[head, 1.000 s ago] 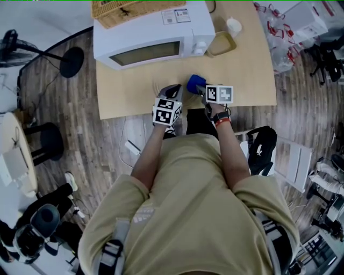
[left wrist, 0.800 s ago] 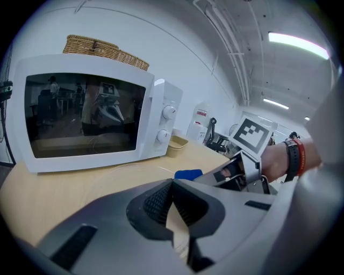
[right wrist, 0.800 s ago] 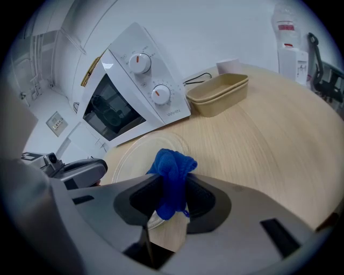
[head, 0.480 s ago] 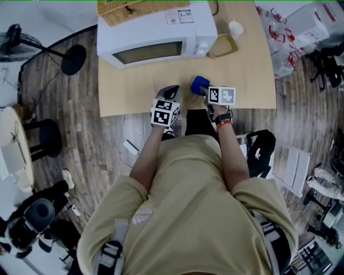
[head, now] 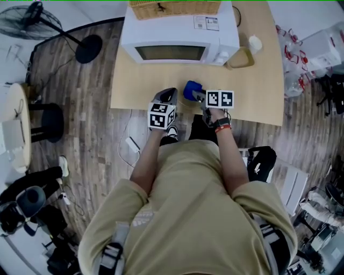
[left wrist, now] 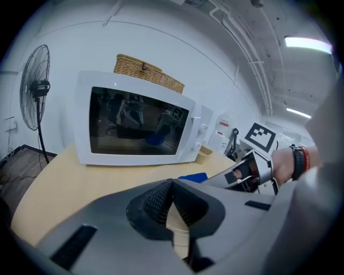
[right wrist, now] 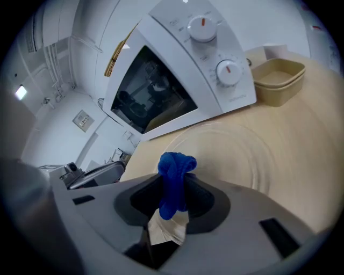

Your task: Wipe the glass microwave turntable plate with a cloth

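Probably a lab or office: microwave [head: 180, 35], floor fan [left wrist: 33, 88], ceiling pipes [left wrist: 247, 48].

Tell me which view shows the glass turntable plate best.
The right gripper view: the glass turntable plate lies before the microwave, its rings plain beyond the blue cloth. The head view is too distant to show clear glass; the left gripper view shows no sure trace.

One microwave [head: 180, 32], one basket [head: 174, 8], one cloth [head: 191, 89], one glass plate [right wrist: 236, 156], two claws [left wrist: 172, 188] [right wrist: 173, 200].
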